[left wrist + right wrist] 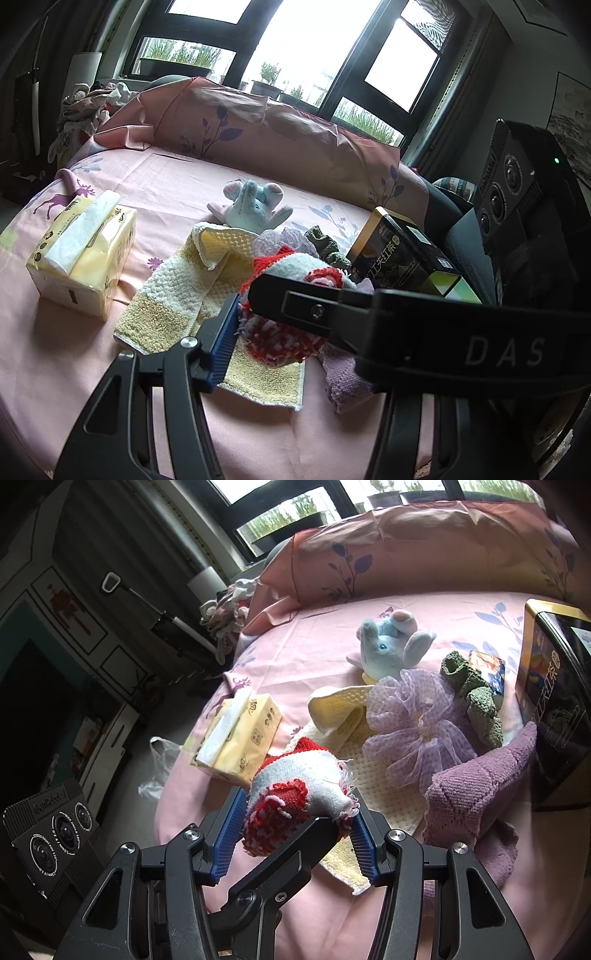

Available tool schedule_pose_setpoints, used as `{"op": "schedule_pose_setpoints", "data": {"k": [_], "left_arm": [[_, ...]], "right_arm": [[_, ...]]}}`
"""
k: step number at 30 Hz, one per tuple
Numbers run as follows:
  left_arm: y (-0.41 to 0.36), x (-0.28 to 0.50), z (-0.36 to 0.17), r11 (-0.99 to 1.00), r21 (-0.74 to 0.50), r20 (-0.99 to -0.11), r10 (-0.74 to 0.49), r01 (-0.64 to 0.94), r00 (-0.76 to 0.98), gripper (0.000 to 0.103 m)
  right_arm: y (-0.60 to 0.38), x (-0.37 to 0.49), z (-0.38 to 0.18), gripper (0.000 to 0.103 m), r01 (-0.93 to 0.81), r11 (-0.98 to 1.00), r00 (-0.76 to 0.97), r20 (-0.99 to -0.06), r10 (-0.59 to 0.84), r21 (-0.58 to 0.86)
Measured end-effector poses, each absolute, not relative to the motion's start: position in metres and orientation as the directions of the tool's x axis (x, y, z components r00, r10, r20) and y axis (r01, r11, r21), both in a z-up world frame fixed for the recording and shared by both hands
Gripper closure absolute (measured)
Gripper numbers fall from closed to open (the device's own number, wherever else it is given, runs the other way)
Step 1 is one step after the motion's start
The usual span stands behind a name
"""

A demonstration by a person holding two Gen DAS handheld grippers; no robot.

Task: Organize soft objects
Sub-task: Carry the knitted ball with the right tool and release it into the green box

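A red and white knitted hat (295,794) (291,332) is held between both grippers above the pink bed. My right gripper (297,825) is shut on its lower part. My left gripper (245,314) also grips the hat; its other finger crosses the right wrist view. Beyond it lie a yellow and white towel (177,295) (340,709), a purple mesh bath puff (417,723), a purple knitted cloth (480,794), a green knitted cloth (476,698) and a blue plush elephant (251,210) (388,646).
A yellow tissue pack (81,251) (240,734) lies at the left. A black and gold tea box (402,254) (554,686) stands at the right. A pink pillow (258,122) lines the far side. A clothes pile (88,107) sits back left.
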State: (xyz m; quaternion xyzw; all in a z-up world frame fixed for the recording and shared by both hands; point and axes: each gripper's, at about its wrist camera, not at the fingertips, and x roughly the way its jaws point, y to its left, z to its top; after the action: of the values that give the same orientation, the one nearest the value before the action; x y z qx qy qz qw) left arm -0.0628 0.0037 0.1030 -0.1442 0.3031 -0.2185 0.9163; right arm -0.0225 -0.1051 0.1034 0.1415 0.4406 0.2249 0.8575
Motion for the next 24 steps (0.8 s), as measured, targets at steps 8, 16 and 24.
{"op": "schedule_pose_setpoints", "data": {"k": [8, 16, 24], "left_arm": [[0.002, -0.067, 0.111, 0.850, -0.398, -0.456, -0.511, 0.346, 0.729, 0.050], [-0.015, -0.070, 0.132, 0.859, -0.342, -0.445, -0.504, 0.380, 0.740, 0.050], [-0.059, -0.080, 0.156, 0.845, -0.292, -0.428, -0.534, 0.448, 0.729, 0.050]], "right_arm": [[-0.106, -0.029, 0.116, 0.047, -0.266, 0.865, 0.544, -0.675, 0.498, 0.425], [-0.123, -0.032, 0.132, 0.047, -0.280, 0.845, 0.559, -0.638, 0.529, 0.455], [-0.170, -0.050, 0.153, 0.046, -0.246, 0.840, 0.617, -0.591, 0.520, 0.483]]}}
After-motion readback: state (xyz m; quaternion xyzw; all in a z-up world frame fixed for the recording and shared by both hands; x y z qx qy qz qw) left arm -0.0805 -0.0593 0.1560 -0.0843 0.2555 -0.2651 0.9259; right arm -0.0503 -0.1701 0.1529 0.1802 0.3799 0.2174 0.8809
